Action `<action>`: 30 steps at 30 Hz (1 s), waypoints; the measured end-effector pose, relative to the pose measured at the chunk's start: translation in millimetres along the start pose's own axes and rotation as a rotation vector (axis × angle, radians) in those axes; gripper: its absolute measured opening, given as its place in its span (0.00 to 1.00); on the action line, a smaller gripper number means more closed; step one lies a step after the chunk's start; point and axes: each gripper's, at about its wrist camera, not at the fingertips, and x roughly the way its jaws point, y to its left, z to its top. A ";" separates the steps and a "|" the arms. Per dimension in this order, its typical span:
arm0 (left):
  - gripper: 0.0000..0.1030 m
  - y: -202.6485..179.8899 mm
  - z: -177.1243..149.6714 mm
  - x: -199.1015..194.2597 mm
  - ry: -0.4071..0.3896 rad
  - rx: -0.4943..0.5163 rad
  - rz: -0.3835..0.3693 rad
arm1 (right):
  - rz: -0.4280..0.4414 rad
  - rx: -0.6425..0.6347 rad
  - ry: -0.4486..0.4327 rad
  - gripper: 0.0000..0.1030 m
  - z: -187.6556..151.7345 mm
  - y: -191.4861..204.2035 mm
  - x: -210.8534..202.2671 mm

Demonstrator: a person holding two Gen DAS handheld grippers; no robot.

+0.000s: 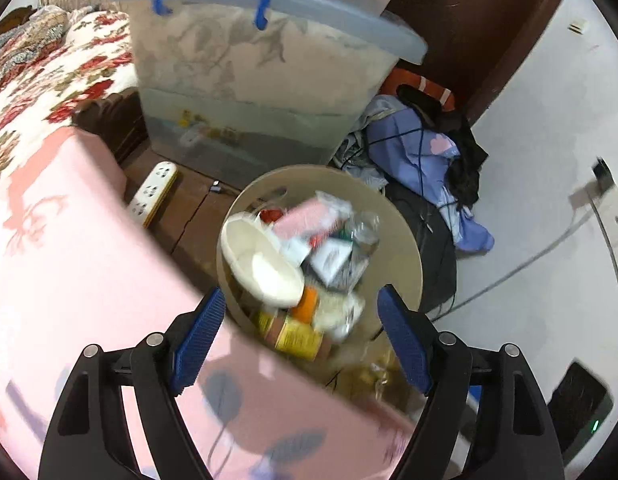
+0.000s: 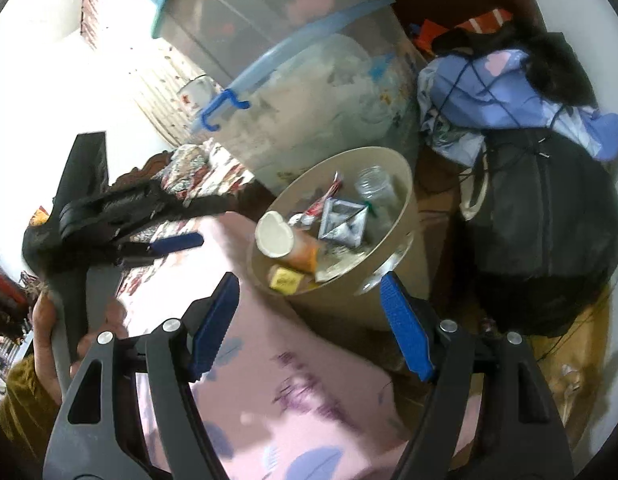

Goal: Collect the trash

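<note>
A beige round trash bin (image 1: 405, 248) stands on the floor beside the pink bed, holding a white paper cup (image 1: 261, 264), a yellow-labelled can (image 1: 297, 334), wrappers and a clear plastic bottle (image 1: 363, 232). My left gripper (image 1: 305, 340) is open and empty just above the bin's near rim. In the right wrist view the bin (image 2: 393, 164) holds the same trash, with the cup (image 2: 273, 235) near the left rim. My right gripper (image 2: 309, 328) is open and empty above the bed edge, just short of the bin. The left gripper (image 2: 177, 242) shows at the left there.
A large clear storage box with blue handles (image 1: 261, 76) stands behind the bin. A pink bedsheet (image 1: 69, 248) covers the bed on the left. A power strip (image 1: 153, 192) lies on the wooden floor. Purple and black clothes (image 1: 429, 152) and a black bag (image 2: 541, 224) lie to the right.
</note>
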 end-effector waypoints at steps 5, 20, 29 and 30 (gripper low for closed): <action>0.81 7.5 -58.3 -45.8 -0.050 0.046 0.073 | 0.029 0.026 0.002 0.72 -23.6 19.4 -13.6; 0.91 52.7 -173.7 -164.3 -0.195 0.014 0.252 | 0.035 -0.018 0.038 0.79 -81.3 96.7 -56.0; 0.92 63.8 -212.1 -215.3 -0.274 -0.004 0.316 | -0.044 -0.065 -0.055 0.94 -104.6 144.4 -100.5; 0.92 64.6 -214.9 -218.3 -0.275 -0.002 0.326 | -0.057 -0.063 -0.065 0.97 -107.3 147.6 -104.1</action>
